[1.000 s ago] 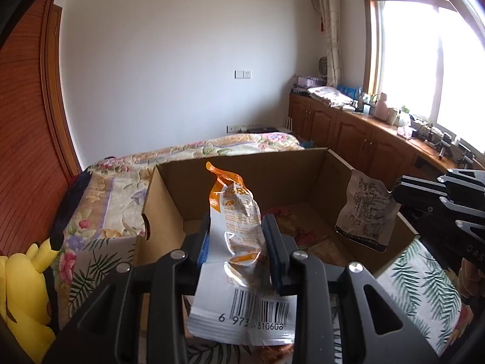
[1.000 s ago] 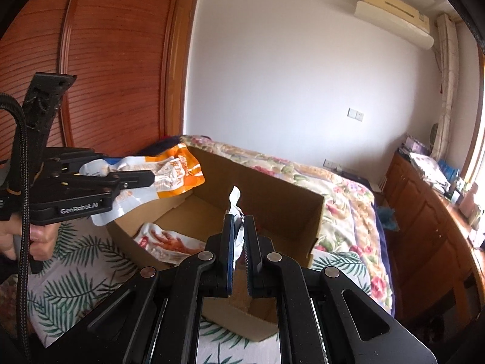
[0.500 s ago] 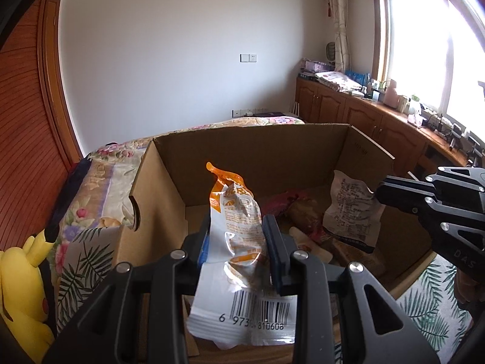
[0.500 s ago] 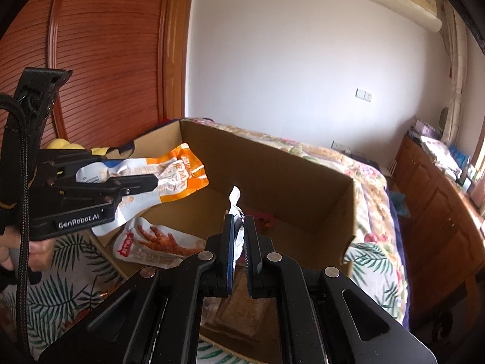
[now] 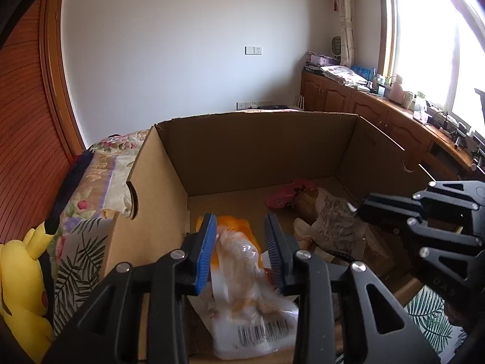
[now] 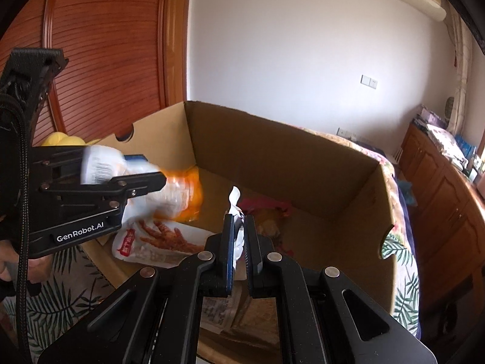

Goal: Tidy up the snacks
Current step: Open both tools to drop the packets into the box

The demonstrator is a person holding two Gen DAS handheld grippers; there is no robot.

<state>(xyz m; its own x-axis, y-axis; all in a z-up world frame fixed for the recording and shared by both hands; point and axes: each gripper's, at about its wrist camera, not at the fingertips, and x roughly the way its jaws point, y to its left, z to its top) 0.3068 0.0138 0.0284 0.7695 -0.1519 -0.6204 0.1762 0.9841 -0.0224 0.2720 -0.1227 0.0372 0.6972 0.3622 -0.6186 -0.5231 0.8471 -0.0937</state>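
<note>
Open-top cardboard box (image 5: pixel 169 188), walls tall on far & left sides, so entry from above only. Bare floor along back wall & far left corner; right half crowded w/ pink packet (image 5: pixel 288 194) and brown packet (image 5: pixel 336 221), chicken-feet pouch (image 6: pixel 157 239) near front. Right gripper (image 5: pixel 360 209) blocks right side.

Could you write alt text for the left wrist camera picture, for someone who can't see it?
The left gripper, jaws open, has a blurred orange-and-white snack packet between them, over an open cardboard box that holds other snacks. The right gripper reaches in with a pale printed packet.
</note>
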